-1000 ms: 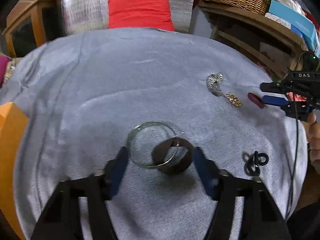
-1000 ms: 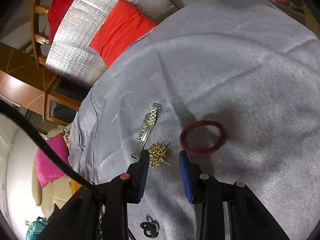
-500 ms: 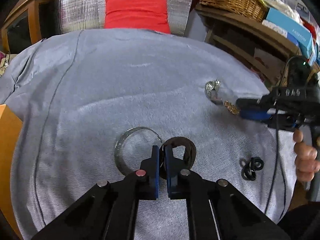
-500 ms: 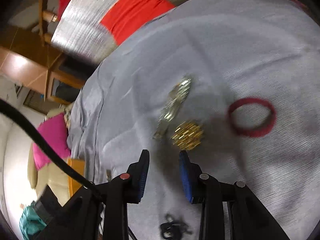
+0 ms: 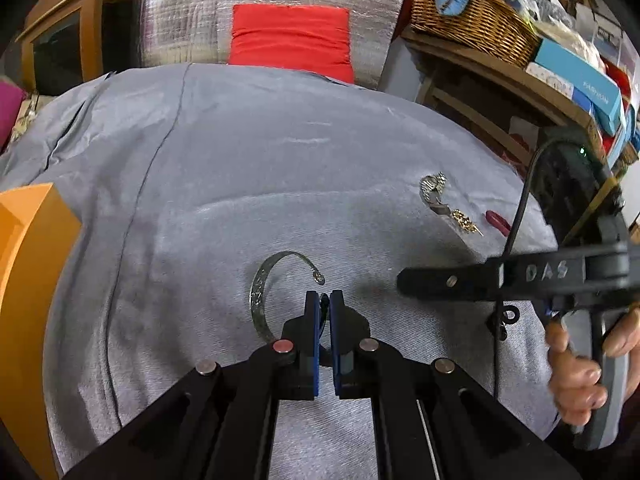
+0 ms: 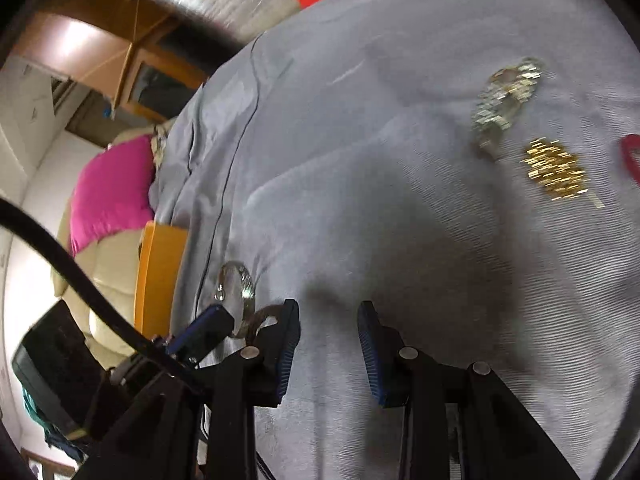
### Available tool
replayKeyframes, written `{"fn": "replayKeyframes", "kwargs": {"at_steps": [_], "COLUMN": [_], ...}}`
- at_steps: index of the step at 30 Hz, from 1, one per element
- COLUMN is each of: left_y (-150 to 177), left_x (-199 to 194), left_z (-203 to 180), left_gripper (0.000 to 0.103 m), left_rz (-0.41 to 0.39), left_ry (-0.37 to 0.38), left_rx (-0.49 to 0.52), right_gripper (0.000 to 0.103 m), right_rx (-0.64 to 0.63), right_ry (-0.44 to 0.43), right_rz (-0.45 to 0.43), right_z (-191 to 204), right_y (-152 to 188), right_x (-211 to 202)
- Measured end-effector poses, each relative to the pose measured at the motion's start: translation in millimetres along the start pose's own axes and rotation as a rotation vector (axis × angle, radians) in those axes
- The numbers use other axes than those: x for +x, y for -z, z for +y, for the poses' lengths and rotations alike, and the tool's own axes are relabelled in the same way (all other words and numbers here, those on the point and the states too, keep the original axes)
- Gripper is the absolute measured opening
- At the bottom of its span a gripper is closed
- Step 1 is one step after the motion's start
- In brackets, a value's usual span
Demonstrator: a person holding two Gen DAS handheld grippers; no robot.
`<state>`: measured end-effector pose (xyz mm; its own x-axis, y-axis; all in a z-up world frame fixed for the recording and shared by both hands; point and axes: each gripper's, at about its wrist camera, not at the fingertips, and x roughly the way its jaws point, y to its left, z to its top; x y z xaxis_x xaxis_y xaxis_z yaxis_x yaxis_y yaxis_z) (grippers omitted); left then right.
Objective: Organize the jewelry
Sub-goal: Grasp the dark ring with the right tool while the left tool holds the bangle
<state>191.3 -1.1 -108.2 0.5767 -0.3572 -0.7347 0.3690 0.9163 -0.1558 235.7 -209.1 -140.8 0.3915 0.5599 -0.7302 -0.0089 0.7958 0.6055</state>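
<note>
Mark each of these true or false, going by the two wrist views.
1. The left tongs are shut on the brown bangle. True.
2. The right tongs grip the gold brooch. False: they are open and empty, and the brooch lies on the grey cloth beyond them.
3. The silver cuff lies on the cloth beside the left tongs. True.
4. The red bangle sits in the orange box. False: it lies on the cloth near the brooch, far from the box.
</note>
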Motion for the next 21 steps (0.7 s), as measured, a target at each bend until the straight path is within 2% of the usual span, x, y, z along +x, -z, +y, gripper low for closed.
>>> {"fn": "replayKeyframes", "kwargs": {"at_steps": [10, 16, 18, 21], "left_y": [3, 7, 8, 9], "left_x": [-3, -6, -7, -7], "left_z": [20, 30, 34, 36], "left_gripper": [0.005, 0.006, 0.006, 0.006], "left_rz": [0.015, 0.019, 0.022, 0.027], "left_ry": [0.079, 0.084, 0.093, 0.084], "left_rx": [-0.046, -0.058, -0.067, -0.068], "right_gripper": [0.034, 0.034, 0.009, 0.006], "right_rx": [-0.093, -0.221, -0.284, -0.35], "right_ry": [0.004, 0.07, 0.118, 0.155], "right_rz": [0.042, 0.044, 0.028, 0.007], "right_z": [31, 52, 59, 63], "right_y": [11, 21, 25, 31], "right_x": [26, 39, 42, 42]}}
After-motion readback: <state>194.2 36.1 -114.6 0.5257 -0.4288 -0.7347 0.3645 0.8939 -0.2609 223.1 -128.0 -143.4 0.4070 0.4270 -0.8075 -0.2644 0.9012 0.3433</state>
